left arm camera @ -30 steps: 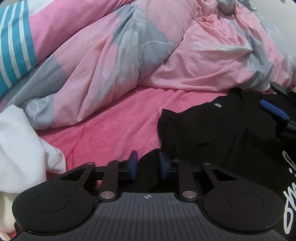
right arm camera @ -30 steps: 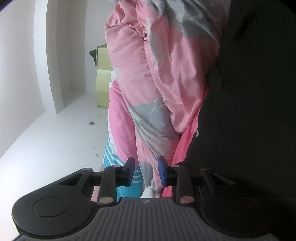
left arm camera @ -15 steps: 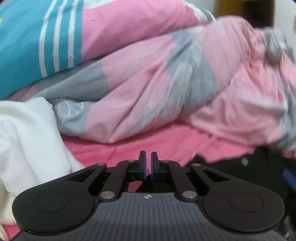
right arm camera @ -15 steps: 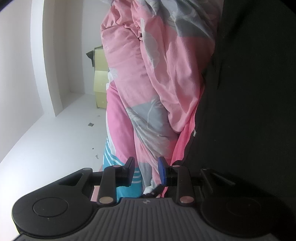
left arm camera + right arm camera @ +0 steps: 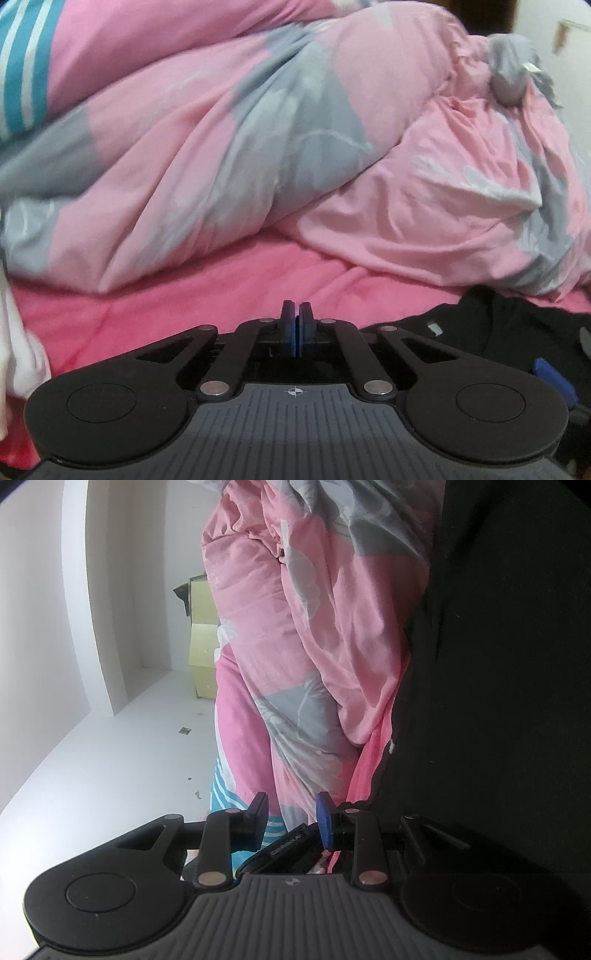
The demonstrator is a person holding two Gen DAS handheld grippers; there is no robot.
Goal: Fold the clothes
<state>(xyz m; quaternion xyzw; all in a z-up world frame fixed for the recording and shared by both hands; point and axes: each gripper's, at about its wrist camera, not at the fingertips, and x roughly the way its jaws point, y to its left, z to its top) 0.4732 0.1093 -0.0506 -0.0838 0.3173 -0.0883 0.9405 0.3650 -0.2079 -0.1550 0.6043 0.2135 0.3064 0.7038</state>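
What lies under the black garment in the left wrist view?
The black garment rests on the bright pink sheet, which shows along its edge. What the garment covers is hidden.

The right gripper (image 5: 291, 818) holds its jaws parted at the bottom of the frame. Black clothing (image 5: 498, 701) fills the right side, a pink and grey quilt (image 5: 314, 635) the centre, white wall (image 5: 44, 627) the left.

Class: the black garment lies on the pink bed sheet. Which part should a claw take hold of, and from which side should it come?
Probably the black garment is best pinched at its free edge lying thin on the pink sheet, nearest the left claw, which is shut. Come in low from the bare-sheet side: there the cloth is a thin rim, and the quilt crowds the far side.
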